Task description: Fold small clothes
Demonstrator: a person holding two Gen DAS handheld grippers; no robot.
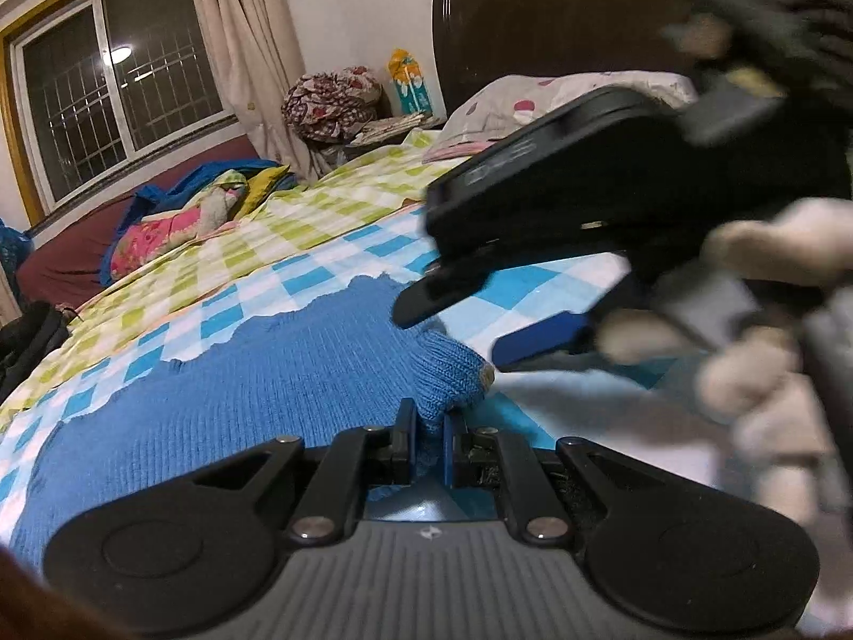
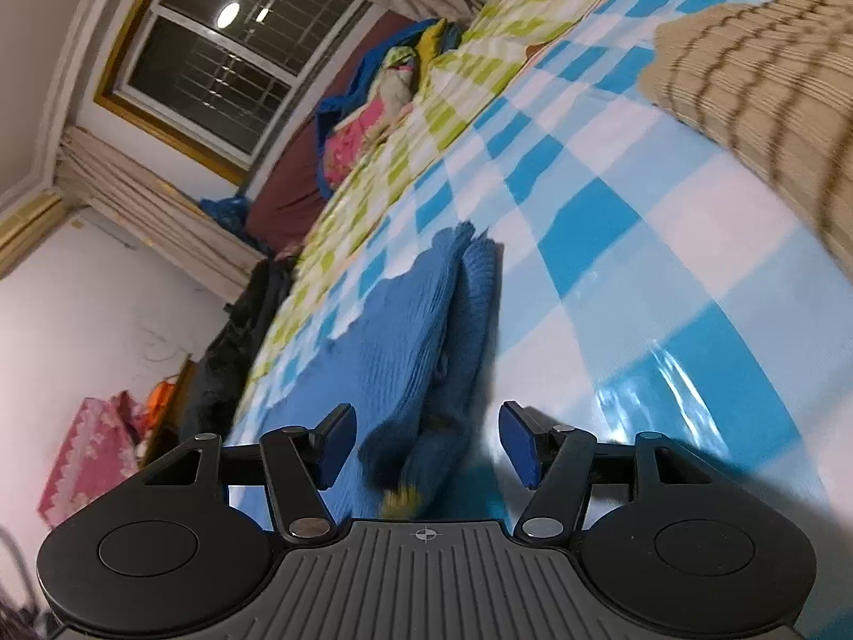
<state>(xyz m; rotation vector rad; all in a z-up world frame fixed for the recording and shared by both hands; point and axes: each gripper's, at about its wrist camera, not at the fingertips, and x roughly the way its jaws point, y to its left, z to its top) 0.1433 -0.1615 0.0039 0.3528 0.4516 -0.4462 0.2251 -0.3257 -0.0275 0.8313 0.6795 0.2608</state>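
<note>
A blue knitted garment [image 1: 256, 389] lies spread on the blue-and-white checked bedsheet [image 1: 341, 261]. My left gripper [image 1: 429, 426] is shut on a fold of its ribbed edge, which bunches up between the pads. The right gripper [image 1: 453, 320] shows in the left wrist view as a blurred black body just above and right of that fold, held by a gloved hand [image 1: 762, 373]. In the right wrist view my right gripper [image 2: 426, 445] stands open, its blue pads apart on either side of the garment's folded edge [image 2: 416, 352] without pressing it.
A beige striped knit [image 2: 757, 69] lies on the sheet to the right. A green-checked cover [image 1: 298, 213], pillows [image 1: 512, 101] and a dark headboard [image 1: 544, 26] lie beyond. Piled bedding [image 1: 176, 224] sits under the window [image 1: 117, 80].
</note>
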